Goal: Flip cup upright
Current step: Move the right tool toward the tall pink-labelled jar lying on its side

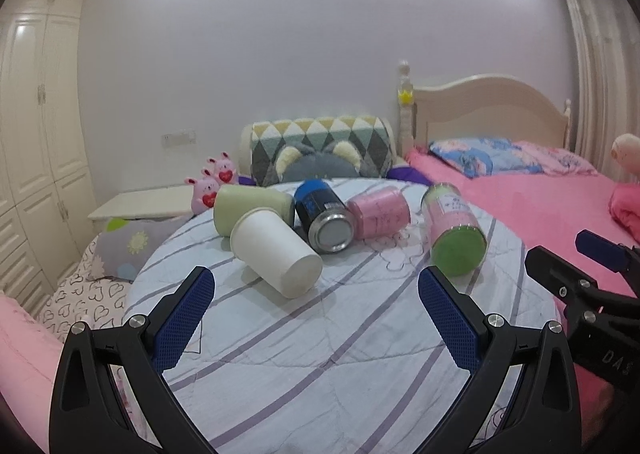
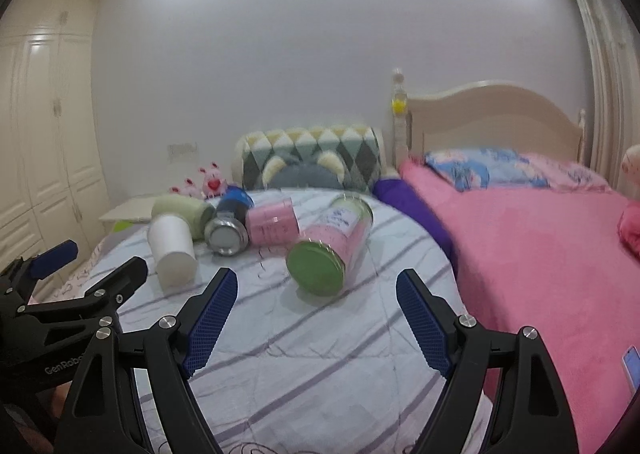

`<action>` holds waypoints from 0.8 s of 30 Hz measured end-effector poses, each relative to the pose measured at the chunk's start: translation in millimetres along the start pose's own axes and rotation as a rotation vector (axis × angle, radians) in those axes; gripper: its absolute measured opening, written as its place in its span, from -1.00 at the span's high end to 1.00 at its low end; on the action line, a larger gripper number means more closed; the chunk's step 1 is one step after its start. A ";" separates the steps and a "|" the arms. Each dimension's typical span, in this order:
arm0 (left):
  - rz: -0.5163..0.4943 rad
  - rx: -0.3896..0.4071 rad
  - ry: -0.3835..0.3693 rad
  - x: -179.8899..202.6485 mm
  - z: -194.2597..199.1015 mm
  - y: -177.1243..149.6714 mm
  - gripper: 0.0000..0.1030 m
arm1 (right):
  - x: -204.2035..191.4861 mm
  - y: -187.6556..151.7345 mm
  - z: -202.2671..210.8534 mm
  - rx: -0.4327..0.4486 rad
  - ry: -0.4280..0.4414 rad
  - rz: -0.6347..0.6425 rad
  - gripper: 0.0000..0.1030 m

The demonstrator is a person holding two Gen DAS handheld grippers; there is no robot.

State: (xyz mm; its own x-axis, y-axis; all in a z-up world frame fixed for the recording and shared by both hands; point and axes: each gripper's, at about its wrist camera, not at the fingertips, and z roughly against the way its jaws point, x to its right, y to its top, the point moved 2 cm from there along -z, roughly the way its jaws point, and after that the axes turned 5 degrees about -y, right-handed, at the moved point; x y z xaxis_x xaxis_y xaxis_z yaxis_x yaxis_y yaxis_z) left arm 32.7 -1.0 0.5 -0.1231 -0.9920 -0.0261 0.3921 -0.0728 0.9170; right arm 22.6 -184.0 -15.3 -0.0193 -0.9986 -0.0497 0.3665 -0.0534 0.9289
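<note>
The pink bed (image 1: pixel 520 213) occupies the right side of both views, with a cream headboard (image 1: pixel 492 105) against the wall. Beside it, a round surface covered in a striped quilt (image 1: pixel 320 334) carries five cups, all lying on their sides.

The green-bottomed cup (image 2: pixel 332 242), pink and clear-walled, lies furthest right, its base turned toward the cameras. It sits apart from the other four.

The white paper cup (image 1: pixel 276 254) lies at the left front, base toward the left wrist camera, and rests against the pale green cup (image 1: pixel 250 207) behind it. The dark blue cup (image 1: pixel 324 219), with a metal base, lies just right of these, and the pink cup (image 1: pixel 378 211) is just beside it further right.

The left tool (image 1: pixel 316 310) has its jaws spread wide, holding nothing. It is over the quilt on the near side of the white paper cup, apart from it. The right tool (image 2: pixel 316 312) is likewise spread wide and empty, placed near the green-bottomed cup without touching it. Each tool shows at the edge of the other's view.

The right wrist view is slightly blurred.
</note>
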 end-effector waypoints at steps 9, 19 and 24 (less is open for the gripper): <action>0.010 -0.136 -0.010 -2.8 -16.8 -3.5 -1.00 | 2.8 0.8 -20.4 -0.173 -0.006 0.029 -0.62; 0.061 -0.256 -0.030 -10.0 -38.5 -7.4 -1.00 | 2.1 -4.4 -49.3 -0.338 0.015 0.061 -0.61; 0.073 -0.282 -0.047 -14.1 -46.7 -1.3 -1.00 | 5.2 -2.2 -56.9 -0.366 0.016 0.022 -0.61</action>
State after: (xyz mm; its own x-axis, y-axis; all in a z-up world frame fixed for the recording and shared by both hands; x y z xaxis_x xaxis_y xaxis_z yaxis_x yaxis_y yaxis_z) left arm 76.4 8.2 -18.9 -0.1250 -0.9903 0.0608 0.6383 -0.0334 0.7691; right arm 74.6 -189.0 -38.5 0.0056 -0.9992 -0.0393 0.6753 -0.0252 0.7371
